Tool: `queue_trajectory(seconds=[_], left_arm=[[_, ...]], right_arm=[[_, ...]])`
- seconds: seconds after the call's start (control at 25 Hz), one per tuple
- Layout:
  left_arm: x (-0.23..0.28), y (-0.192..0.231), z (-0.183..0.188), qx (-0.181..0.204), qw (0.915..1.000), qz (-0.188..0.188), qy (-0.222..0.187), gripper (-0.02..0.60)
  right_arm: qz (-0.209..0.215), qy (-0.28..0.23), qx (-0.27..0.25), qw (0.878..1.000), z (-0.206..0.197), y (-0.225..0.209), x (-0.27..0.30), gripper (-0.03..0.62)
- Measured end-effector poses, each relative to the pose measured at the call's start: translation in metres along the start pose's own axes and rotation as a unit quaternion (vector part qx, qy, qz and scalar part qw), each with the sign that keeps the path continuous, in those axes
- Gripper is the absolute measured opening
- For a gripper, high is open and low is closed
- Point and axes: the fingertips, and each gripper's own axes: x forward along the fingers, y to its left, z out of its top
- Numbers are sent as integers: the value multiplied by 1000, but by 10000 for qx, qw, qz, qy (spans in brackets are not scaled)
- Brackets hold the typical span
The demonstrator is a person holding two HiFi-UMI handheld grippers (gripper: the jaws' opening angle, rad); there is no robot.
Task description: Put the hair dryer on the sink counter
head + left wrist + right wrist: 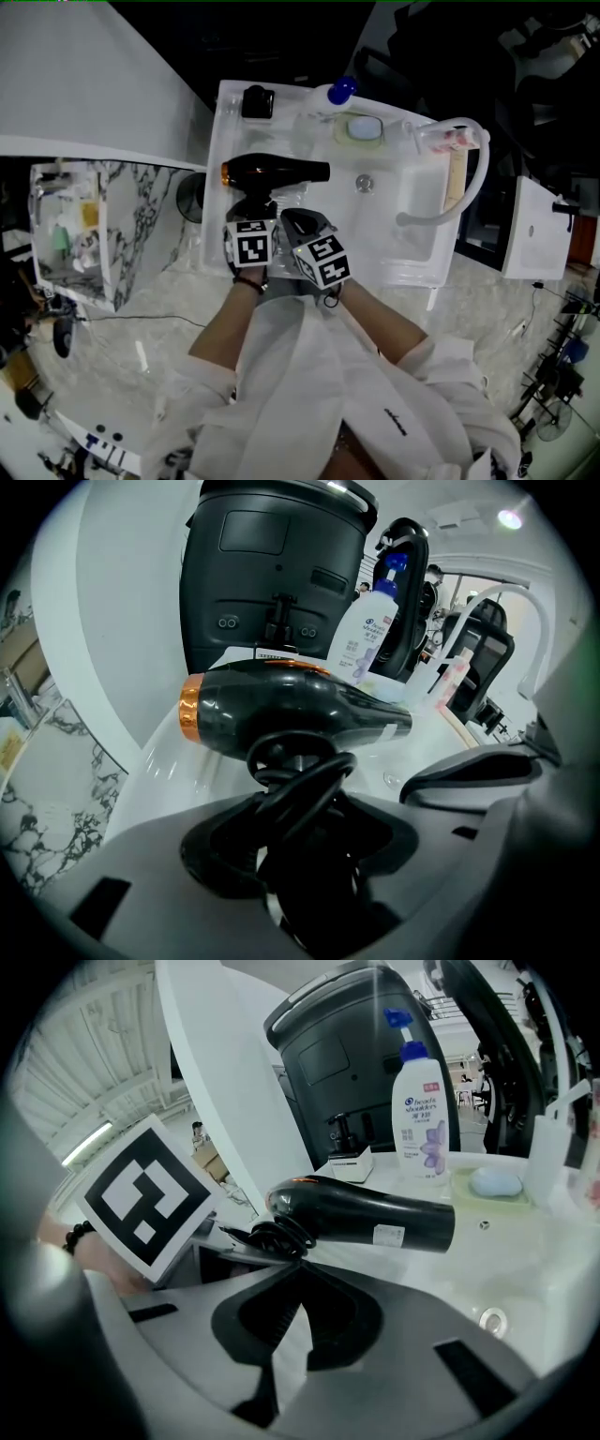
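**Head view: hair dryer over the sink counter, pinched by the left gripper**

We saw the white sink counter (230,131) spread across the middle of the scene, its basin (417,239) taking up the right part. Across the counter's left part stretched the black hair dryer (277,172), with its orange-ringed end to the left and its nozzle to the right, toward the basin. We could not tell whether it rested on the surface or hung just above it. Its handle and looped cord pointed near. The left gripper (255,208) had its jaws pressed together on that handle, with the cord loops bunched between them. Just right of it, the right gripper (302,221) held its jaws spread, and only bare white counter showed in the gap. It was close to the dryer's handle but apart from it. Along the far edge stood a white shampoo bottle (419,1119) with a blue pump, and a pale soap bar (365,127) lay to its right. Smallest of all, the round metal drain (364,183) sat in the basin, just right of the nozzle.
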Motion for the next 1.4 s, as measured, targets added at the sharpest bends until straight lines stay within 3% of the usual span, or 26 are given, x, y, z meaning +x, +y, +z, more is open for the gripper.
queue_trajectory(seconds=[0.32,0.88,1.4], left_arm=[[7,3,-4,62,9998,105,137,253],[19,4,-10,556,9969,444,341,253],[29,-2,-13,735,9950,402,538,255]], right_arm=[[-73,176,135,9997,-11,-7,9,17],[-9,186,241,9995,-14,-6,10,17],[-27,163,274,9995,-16,-12,3,17]])
